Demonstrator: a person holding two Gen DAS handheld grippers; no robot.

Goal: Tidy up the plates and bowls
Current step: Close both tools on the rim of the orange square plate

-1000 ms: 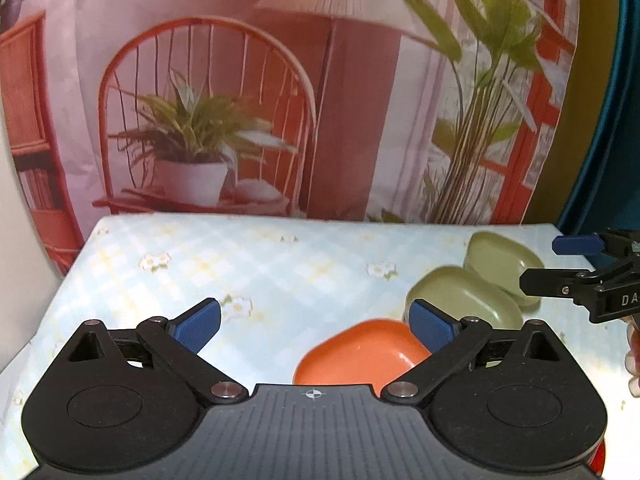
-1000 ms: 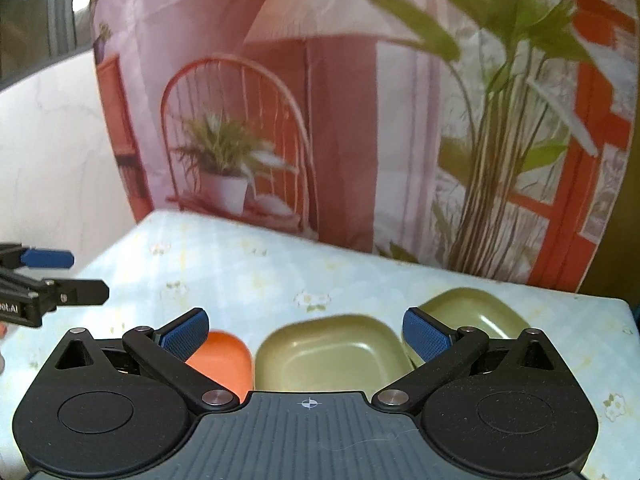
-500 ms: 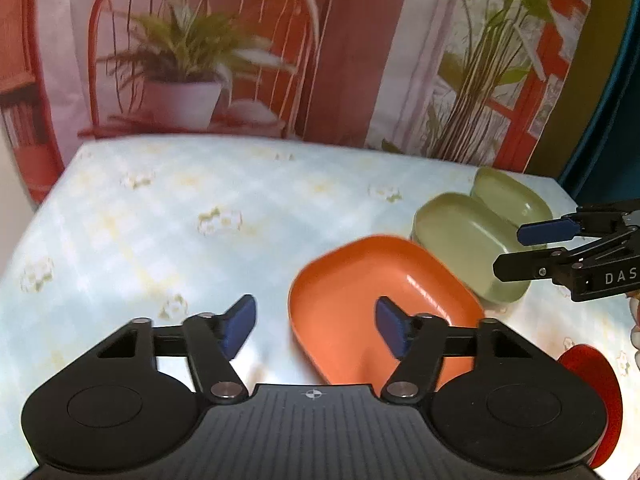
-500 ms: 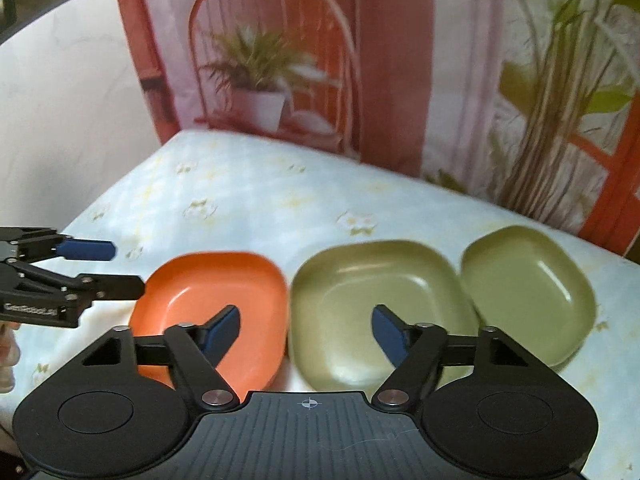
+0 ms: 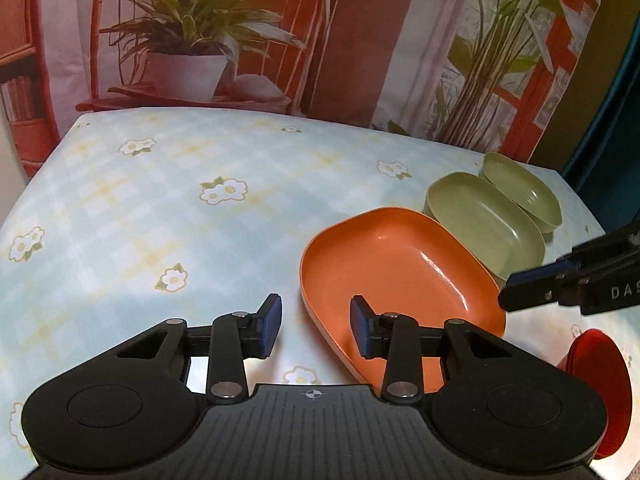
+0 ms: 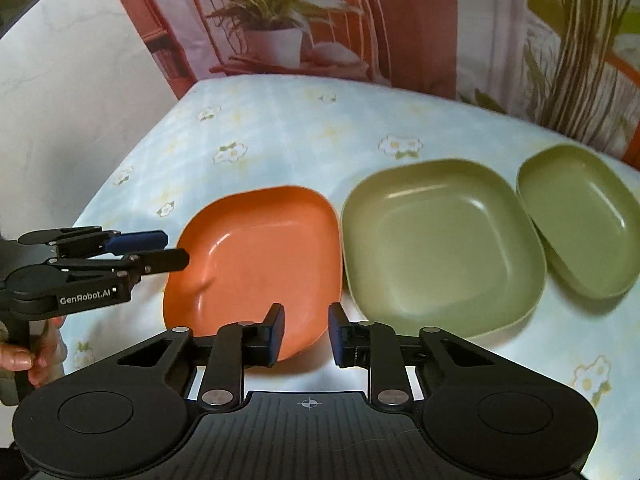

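The orange bowl (image 5: 396, 264) is seen at lower centre-right of the left view, its long axis running up-left to lower-right, its near rim between the left gripper (image 5: 316, 330) fingers, which are narrowed but empty. The right gripper (image 6: 306, 334), likewise narrowed, is probably just short of the rim.
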